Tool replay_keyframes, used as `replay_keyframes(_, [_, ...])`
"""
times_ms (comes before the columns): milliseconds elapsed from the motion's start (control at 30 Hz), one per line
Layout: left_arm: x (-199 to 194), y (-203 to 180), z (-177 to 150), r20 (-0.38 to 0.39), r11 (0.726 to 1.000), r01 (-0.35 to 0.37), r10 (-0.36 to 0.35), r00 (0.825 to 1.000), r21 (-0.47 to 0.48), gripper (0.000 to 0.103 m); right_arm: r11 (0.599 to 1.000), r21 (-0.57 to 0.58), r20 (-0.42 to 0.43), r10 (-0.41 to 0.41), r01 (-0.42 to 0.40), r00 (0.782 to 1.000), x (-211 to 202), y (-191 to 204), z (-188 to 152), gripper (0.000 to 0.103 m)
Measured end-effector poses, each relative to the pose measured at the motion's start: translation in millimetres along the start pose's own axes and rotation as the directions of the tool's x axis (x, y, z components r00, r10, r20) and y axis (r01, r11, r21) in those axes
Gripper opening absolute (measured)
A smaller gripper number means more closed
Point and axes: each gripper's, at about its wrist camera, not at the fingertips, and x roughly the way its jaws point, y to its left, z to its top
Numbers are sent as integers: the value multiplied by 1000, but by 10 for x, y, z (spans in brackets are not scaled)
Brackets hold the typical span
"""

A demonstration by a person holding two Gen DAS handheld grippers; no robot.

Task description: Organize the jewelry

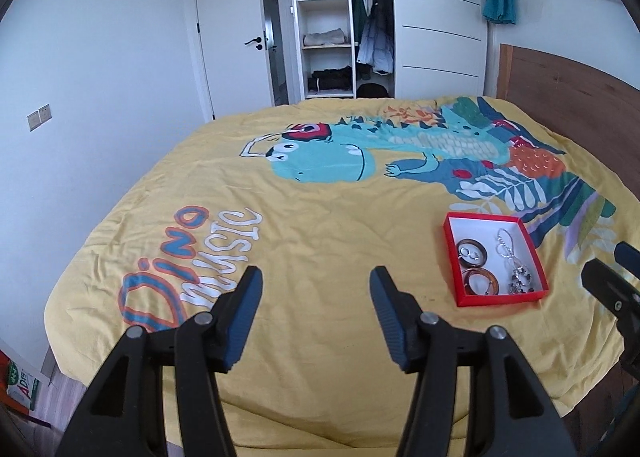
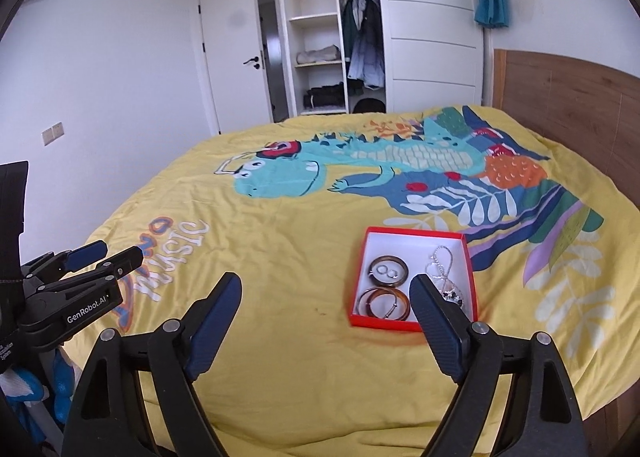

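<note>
Both your wrist cameras look forward and downward from the near edge of the bed point(image 1: 320, 225), facing the far wardrobe point(image 1: 344, 25). The left view sits further left, so the red box point(image 1: 494, 257) lies to its right; the right view has it near centre point(image 2: 414, 277). Both share bedspread, box, door and headboard.

The room is bright with soft daylight. Shadows are faint. Both pictures are sharp, but they bend round and go black at the corners.
</note>
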Motion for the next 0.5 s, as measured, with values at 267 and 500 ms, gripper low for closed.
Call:
replay_keyframes(267, [-432,415,-109,49,998,-44,47,998,-53,54,999,-29,25,23,-23,999,-316,247,-103,91])
replay_keyframes(500, [-690,532,-225,78,997,-34,39,996,-64,54,999,-37,30,29,-28,999,-460,350,-211,92])
